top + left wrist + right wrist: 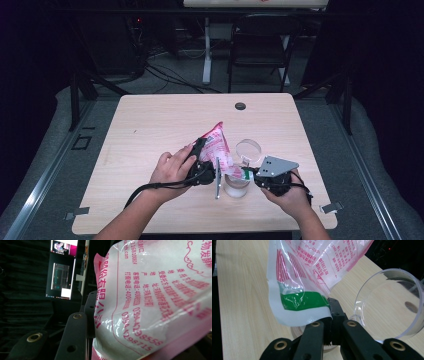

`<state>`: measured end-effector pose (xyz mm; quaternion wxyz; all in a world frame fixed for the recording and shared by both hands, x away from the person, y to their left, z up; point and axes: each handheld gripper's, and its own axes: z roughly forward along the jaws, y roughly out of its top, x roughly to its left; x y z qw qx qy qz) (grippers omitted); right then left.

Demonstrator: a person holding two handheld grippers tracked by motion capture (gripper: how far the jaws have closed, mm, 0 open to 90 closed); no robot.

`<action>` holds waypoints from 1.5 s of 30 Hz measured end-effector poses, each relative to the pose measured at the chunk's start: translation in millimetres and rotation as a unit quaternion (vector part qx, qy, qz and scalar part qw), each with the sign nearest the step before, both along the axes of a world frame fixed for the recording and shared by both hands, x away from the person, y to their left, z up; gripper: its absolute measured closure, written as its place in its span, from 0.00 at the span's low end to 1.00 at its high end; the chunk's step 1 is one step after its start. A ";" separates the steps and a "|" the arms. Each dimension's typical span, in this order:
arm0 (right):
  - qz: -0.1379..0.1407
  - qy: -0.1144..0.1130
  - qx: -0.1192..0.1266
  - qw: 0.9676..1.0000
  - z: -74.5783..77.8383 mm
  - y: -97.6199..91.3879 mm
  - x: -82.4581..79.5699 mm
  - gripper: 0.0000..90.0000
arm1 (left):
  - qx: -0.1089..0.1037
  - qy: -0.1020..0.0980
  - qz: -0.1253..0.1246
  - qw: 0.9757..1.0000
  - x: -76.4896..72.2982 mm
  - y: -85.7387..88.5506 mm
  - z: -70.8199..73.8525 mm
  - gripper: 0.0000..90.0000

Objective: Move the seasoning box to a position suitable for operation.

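A person's two forearms come in from the 6 o'clock edge of the light wooden table (150, 125) in the high view. The left hand (172, 170) wraps around the left gripper (200, 152), which angles up toward 1 o'clock, wrist bent slightly outward. Its jaws clamp the body of a pink-and-white printed plastic bag (216, 145); in the left gripper view the bag (155, 300) presses against the inner face of one black jaw, bulging with pale contents, red print running across it.

The right hand (287, 195) cups the right gripper (250, 173) from below, pointing it toward 9 o'clock, its grey three-cornered plate on top. Its jaws are fully closed, pinching the white edge of the bag's lower corner beside a green band; the right gripper view shows that corner (299, 305) caught between the black tips (332, 322).

The bag is held off the table between the two grippers, tilted with its upper end toward 12 o'clock and its lower corner hanging just over a clear glass jar (236, 186) at the table's near centre. A round clear lid (248, 149) lies just beyond the jar, at about 1 o'clock from it, touching the tabletop.
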<state>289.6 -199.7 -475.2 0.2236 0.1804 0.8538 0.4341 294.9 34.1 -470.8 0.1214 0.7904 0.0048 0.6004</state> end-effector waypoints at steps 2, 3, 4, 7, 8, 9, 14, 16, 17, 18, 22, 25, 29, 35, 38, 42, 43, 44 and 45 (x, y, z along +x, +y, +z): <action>0.000 0.000 0.000 1.000 0.0 0.0 0.0 1.00 | 0.001 0.000 0.001 1.000 -0.3 -0.2 0.6 0.72; 0.000 0.000 0.000 1.000 0.0 0.0 0.0 1.00 | 0.002 0.000 0.001 1.000 -0.4 -0.3 0.8 0.72; 0.000 0.000 0.000 1.000 0.0 0.0 0.0 1.00 | 0.003 -0.001 0.001 1.000 -0.5 -0.4 0.9 0.72; 0.000 0.000 0.000 1.000 0.0 -0.1 0.0 1.00 | 0.007 -0.004 0.000 1.000 -1.0 -0.8 1.3 0.72; 0.000 0.001 0.001 1.000 -0.1 -0.1 0.0 1.00 | 0.008 -0.005 0.001 1.000 -1.4 -0.9 1.5 0.72; 0.000 0.000 0.000 1.000 -0.1 -0.1 0.0 1.00 | 0.008 -0.006 0.001 1.000 -1.5 -0.9 1.7 0.72; 0.000 0.000 -0.002 1.000 -0.6 0.2 0.2 1.00 | 0.009 -0.010 -0.002 1.000 -2.1 -1.3 2.0 0.72; 0.000 0.001 -0.002 1.000 -0.8 0.0 0.4 1.00 | 0.006 -0.006 -0.001 1.000 -2.2 -1.3 1.4 0.72; 0.000 0.001 -0.002 1.000 -0.8 -0.1 0.4 1.00 | 0.008 -0.006 -0.001 1.000 -2.1 -1.4 1.6 0.72; 0.000 0.001 -0.002 1.000 -0.8 -0.2 0.4 1.00 | 0.010 -0.010 -0.003 1.000 -2.1 -1.4 2.1 0.72; 0.000 0.001 -0.002 1.000 -0.7 -0.3 0.4 1.00 | 0.008 -0.011 -0.003 1.000 -2.6 -1.6 1.9 0.72; 0.000 0.001 -0.002 1.000 -0.8 -0.5 0.5 1.00 | 0.009 -0.011 -0.003 1.000 -2.6 -1.9 1.9 0.72; 0.001 0.001 -0.001 1.000 -1.1 -0.7 0.7 1.00 | 0.007 -0.012 -0.005 1.000 -2.2 -2.2 1.6 0.72; 0.000 0.001 0.000 1.000 -1.1 -0.8 0.7 1.00 | 0.006 -0.011 -0.005 1.000 -2.4 -2.3 1.7 0.72; 0.000 0.000 -0.001 1.000 -1.0 -0.9 0.6 1.00 | 0.006 -0.013 -0.005 1.000 -2.5 -2.3 2.3 0.72; -0.001 -0.001 0.000 1.000 -0.8 -0.9 0.5 1.00 | 0.005 -0.013 -0.006 1.000 -2.6 -2.5 3.0 0.72; 0.000 -0.001 -0.001 1.000 -0.7 -1.0 0.5 1.00 | 0.006 -0.014 -0.006 1.000 -2.6 -2.6 3.1 0.72; 0.000 -0.001 -0.001 1.000 -0.7 -1.0 0.5 1.00 | 0.006 -0.014 -0.005 1.000 -2.7 -2.6 3.1 0.72; 0.000 -0.001 -0.001 1.000 -0.6 -1.0 0.5 1.00 | 0.006 -0.014 -0.005 1.000 -2.6 -2.7 3.2 0.72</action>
